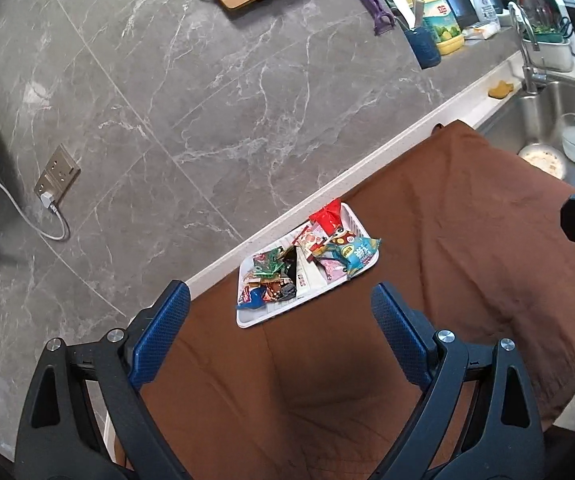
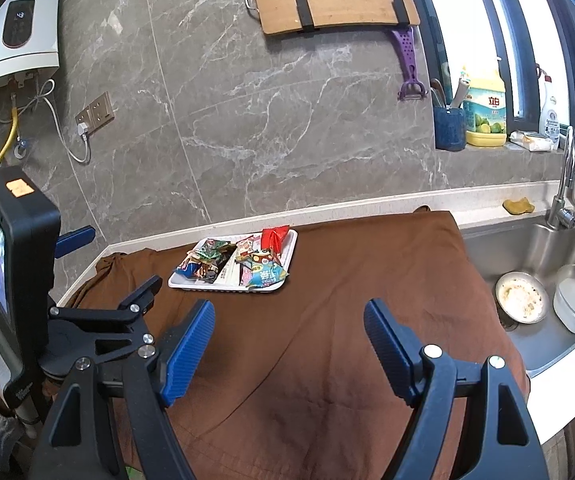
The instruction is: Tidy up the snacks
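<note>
Both tools gape wide, empty. The white snack tray [image 2: 275,287] lies ahead, left of the right tool [image 2: 289,316]; the left tool [image 1: 281,300] hangs nearer.

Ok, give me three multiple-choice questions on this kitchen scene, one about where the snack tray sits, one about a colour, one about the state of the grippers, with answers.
1. Where is the white tray of snacks?
A. in the sink
B. on the brown cloth
C. on the windowsill

2. What colour is the cloth?
A. brown
B. green
C. white

3. How are the left gripper and right gripper?
A. both shut on snacks
B. one holds the tray
C. both open, empty

Answers: B, the tray rests on cloth beside the wall; A, brown fabric covers the counter; C, fingers spread with nothing between.
</note>
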`<move>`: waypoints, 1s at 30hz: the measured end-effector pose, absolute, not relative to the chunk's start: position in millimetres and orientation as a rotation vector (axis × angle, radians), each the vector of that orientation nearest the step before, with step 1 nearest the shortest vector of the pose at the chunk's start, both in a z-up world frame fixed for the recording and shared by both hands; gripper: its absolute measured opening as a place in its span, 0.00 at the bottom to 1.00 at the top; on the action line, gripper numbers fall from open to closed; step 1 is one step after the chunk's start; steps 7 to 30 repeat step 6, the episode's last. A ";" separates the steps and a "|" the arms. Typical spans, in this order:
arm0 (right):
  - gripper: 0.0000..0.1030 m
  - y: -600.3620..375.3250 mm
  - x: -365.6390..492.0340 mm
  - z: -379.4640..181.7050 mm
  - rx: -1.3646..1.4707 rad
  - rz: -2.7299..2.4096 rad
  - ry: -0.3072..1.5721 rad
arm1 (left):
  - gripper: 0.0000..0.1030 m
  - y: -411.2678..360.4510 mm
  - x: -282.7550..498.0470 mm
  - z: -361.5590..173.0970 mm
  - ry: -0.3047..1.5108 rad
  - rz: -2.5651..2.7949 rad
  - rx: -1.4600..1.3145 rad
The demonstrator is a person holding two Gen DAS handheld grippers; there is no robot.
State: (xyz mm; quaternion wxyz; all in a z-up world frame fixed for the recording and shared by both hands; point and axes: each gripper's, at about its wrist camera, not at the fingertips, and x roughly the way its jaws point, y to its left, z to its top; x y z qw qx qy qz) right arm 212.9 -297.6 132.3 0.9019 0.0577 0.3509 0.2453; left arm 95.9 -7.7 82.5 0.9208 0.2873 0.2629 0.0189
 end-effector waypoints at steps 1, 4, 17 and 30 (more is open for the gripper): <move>0.77 -297.6 212.4 131.1 0.123 0.508 0.730 | 0.90 -6.8 94.9 81.2 0.540 0.033 0.583; 0.77 -296.4 212.6 128.0 0.125 0.509 0.740 | 0.90 -4.5 90.9 78.1 0.556 0.003 0.539; 0.77 -295.2 211.6 126.9 0.124 0.510 0.743 | 0.90 -1.3 89.9 78.1 0.579 -0.020 0.507; 0.77 -295.2 211.6 126.9 0.124 0.510 0.743 | 0.90 -1.3 89.9 78.1 0.579 -0.020 0.507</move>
